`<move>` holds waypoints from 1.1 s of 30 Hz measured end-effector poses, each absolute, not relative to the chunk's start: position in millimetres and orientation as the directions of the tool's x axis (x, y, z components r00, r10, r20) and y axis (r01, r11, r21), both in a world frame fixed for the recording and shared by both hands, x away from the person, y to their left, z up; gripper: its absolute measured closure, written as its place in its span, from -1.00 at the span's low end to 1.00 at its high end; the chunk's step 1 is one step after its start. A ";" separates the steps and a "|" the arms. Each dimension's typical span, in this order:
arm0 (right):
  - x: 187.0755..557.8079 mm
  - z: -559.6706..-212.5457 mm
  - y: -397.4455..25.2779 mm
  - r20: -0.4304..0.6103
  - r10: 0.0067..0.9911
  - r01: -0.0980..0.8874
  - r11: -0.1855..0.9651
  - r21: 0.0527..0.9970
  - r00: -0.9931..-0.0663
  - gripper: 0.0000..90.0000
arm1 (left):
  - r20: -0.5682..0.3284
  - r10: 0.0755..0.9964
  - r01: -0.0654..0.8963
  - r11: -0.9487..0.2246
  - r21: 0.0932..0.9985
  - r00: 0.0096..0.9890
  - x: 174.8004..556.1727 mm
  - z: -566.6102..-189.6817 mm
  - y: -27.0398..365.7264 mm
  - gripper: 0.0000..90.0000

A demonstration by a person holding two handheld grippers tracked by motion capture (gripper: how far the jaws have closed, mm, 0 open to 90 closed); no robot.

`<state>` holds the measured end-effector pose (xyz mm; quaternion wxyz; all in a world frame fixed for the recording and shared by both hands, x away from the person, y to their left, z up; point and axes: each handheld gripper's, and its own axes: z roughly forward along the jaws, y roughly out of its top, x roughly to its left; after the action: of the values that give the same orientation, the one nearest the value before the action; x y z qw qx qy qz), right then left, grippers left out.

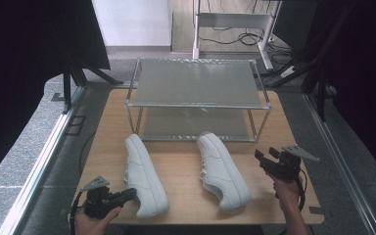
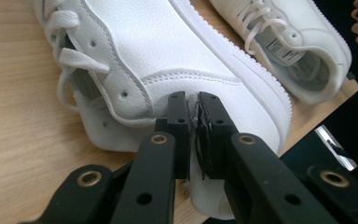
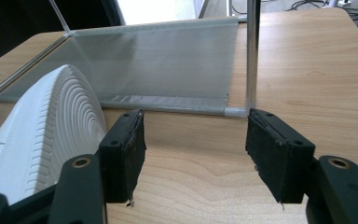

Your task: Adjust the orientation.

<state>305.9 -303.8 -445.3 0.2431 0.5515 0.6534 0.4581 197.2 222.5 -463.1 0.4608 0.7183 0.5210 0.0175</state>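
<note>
Left gripper view: my left tongs [image 2: 193, 105] pinch the sneaker [image 2: 168, 60] heel collar, seemingly thinly; it may slip. Right tongs [image 3: 196, 140] gape, empty.

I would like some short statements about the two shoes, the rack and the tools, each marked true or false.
1. The left tool is shut on the heel edge of the left shoe. True.
2. The right tool holds the right shoe. False: its jaws stand wide apart with only bare table between them, and the shoe lies beside it.
3. Both shoes stand on the upper shelf of the rack. False: both lie on the table in front of the rack.
4. Both shoes are white. True.
5. The rack has two shelves, one above the other. True.
6. The shoes point their toes toward the person. False: the toes point toward the rack.
</note>
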 end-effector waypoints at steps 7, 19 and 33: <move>305.7 -446.5 -303.3 0.190 0.943 0.505 -0.027 0.863 -0.274 -0.16 | -0.479 0.730 0.719 -0.024 0.695 0.487 207.6 -457.4 214.0 0.87; 306.1 -449.6 -306.3 0.180 0.950 0.515 -0.023 0.857 -0.256 -0.17 | -0.399 0.693 0.671 -0.166 0.722 0.601 260.3 -442.8 145.9 0.86; 305.9 -452.7 -310.6 0.191 0.952 0.518 -0.040 0.855 -0.241 -0.16 | -0.372 0.667 0.659 -0.240 0.713 0.645 282.9 -443.2 104.2 0.88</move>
<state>305.9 -310.6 -452.7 0.2429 0.5662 0.6488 0.4466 282.9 104.2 -443.2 0.4500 0.7874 0.4212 0.0046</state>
